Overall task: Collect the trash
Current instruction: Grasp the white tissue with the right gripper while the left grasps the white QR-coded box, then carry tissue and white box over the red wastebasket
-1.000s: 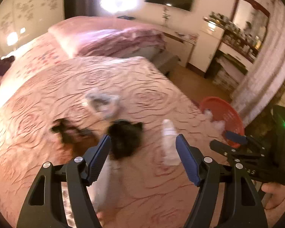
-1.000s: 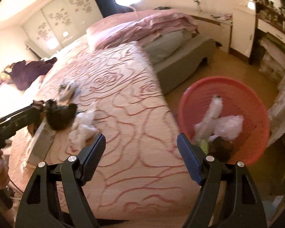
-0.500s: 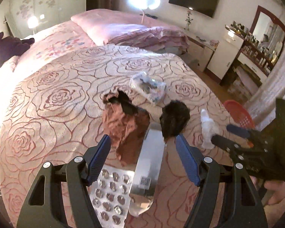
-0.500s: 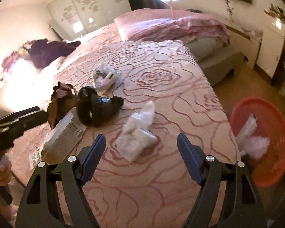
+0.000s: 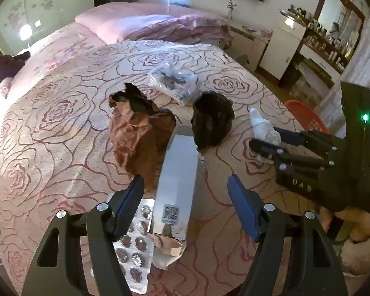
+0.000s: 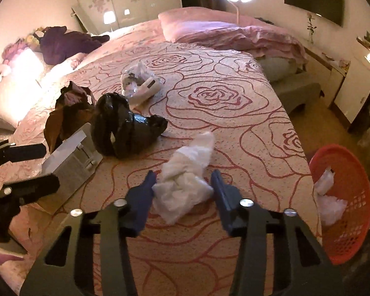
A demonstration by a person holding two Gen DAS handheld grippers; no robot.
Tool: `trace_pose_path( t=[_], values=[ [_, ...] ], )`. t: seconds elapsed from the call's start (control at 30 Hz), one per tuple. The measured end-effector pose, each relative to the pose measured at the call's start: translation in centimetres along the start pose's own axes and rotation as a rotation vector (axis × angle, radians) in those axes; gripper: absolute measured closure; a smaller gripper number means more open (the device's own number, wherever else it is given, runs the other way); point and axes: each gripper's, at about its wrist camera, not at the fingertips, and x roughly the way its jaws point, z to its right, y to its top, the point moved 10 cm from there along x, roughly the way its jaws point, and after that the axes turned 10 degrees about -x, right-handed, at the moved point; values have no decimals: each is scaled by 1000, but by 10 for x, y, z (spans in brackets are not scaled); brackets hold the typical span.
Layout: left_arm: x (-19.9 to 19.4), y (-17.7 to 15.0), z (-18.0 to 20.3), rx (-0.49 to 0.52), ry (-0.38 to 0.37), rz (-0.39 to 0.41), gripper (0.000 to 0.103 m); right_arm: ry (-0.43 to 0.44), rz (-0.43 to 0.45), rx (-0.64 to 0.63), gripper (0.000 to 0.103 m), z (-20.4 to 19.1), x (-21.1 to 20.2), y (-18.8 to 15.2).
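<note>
Closing around a crumpled white plastic wrapper [image 6: 185, 185] on the rose-patterned bedspread [image 6: 234, 128]: right gripper [image 6: 183, 185], blue pads on either side of the wad, left pad at its edge, right pad just beside it, firm pressing not clear. Wrapper lying near the right edge of the bed, its far end tapering away toward the middle.

Closing too, but wide apart with nothing gripped: left gripper [image 5: 186, 192], hovering over a long silver box [image 5: 177, 180] that runs between its fingers. Beside the box on the left, a blister pack [image 5: 133, 246], partly under the left finger. Farther off, crumpled brown paper [image 5: 135, 133] to the left and a black plastic bag [image 5: 213, 120] to the right, both touching the far end of the box. Beyond them, a clear plastic packet [image 5: 175, 81] lying apart, nearer the middle of the bed.

On the floor past the right side of the bed, a red basket [image 6: 352, 212], holding white scraps. At the far end, folded pink bedding [image 6: 234, 32]; a dark purple garment [image 6: 66, 42] heaped far left.
</note>
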Motion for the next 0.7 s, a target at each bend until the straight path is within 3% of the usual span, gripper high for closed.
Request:
trace_pose_path(
  t=[0.2, 0.43, 0.5, 0.7],
  values=[
    [7, -6, 6, 3, -26, -37, 57, 16, 0, 41, 65, 9, -4, -4],
    [16, -12, 16, 1, -65, -74, 60, 15, 4, 77, 65, 19, -7, -8],
    [22, -15, 17, -1, -61, -90, 71, 15, 4, 81, 66, 21, -8, -9],
    [13, -12, 15, -3, -75, -64, 72, 23, 9, 81, 67, 19, -10, -9]
  ],
)
